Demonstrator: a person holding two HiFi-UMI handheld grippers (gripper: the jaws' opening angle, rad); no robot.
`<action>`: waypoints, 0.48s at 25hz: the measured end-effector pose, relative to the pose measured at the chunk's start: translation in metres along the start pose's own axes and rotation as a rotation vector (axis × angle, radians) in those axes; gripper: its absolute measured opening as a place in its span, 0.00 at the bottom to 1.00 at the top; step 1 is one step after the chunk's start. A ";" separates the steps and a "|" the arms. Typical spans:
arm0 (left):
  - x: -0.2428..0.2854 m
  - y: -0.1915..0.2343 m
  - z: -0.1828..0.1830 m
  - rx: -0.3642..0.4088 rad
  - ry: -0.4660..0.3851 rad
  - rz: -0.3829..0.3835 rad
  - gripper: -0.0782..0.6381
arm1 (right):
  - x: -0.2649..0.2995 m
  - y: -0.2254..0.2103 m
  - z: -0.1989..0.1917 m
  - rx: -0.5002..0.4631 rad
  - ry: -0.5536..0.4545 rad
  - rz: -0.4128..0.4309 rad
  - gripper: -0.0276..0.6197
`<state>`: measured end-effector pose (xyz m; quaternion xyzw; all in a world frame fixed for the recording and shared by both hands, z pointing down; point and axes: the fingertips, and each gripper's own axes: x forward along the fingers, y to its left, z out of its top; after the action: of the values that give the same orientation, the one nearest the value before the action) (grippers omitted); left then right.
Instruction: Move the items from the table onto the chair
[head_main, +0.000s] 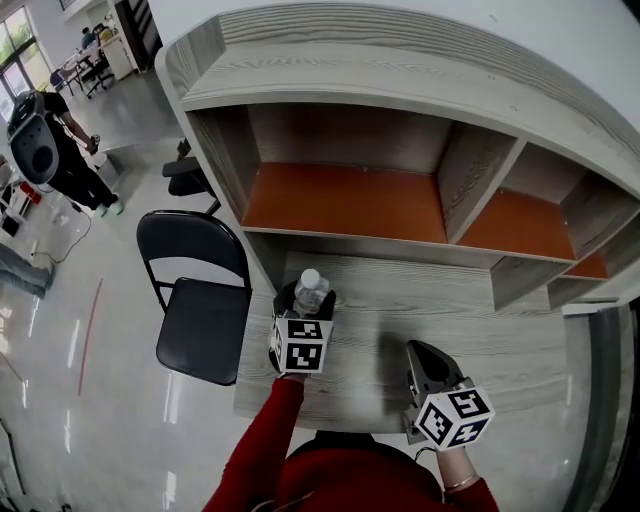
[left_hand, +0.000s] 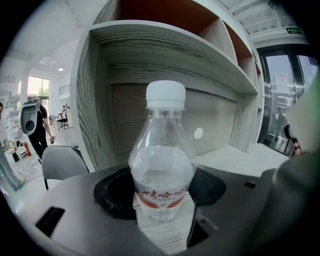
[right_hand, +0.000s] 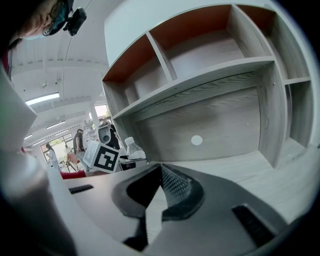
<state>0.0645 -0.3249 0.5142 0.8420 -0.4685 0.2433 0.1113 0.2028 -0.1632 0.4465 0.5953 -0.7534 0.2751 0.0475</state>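
Bright daylight pours in from windows far left, glaring off the glossy floor. Both gripper views bow toward black corners, and the left hand-held gripper blurs around a sharper bottle.

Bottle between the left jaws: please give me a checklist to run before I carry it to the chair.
1. Bottle between the left gripper jaws, pads meeting both sides: ok.
2. Bottle upright, cap on: ok.
3. Bottle lifted off the table: not ok, it stands on it.
4. Chair seat free: ok.
5. Right gripper away from the bottle, jaws together, nothing between them: ok.
6. Firmness of the grip: cannot tell.
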 end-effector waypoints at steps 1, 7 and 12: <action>-0.005 0.001 0.001 -0.010 -0.004 0.005 0.52 | 0.000 0.001 0.001 -0.001 0.000 0.005 0.06; -0.080 0.027 0.038 -0.096 -0.158 0.069 0.52 | 0.009 0.015 0.014 -0.037 -0.012 0.086 0.06; -0.157 0.076 0.039 -0.142 -0.213 0.210 0.52 | 0.028 0.055 0.018 -0.074 -0.002 0.232 0.06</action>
<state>-0.0565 -0.2665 0.3968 0.7994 -0.5792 0.1291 0.0941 0.1485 -0.1881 0.4220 0.5023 -0.8269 0.2502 0.0367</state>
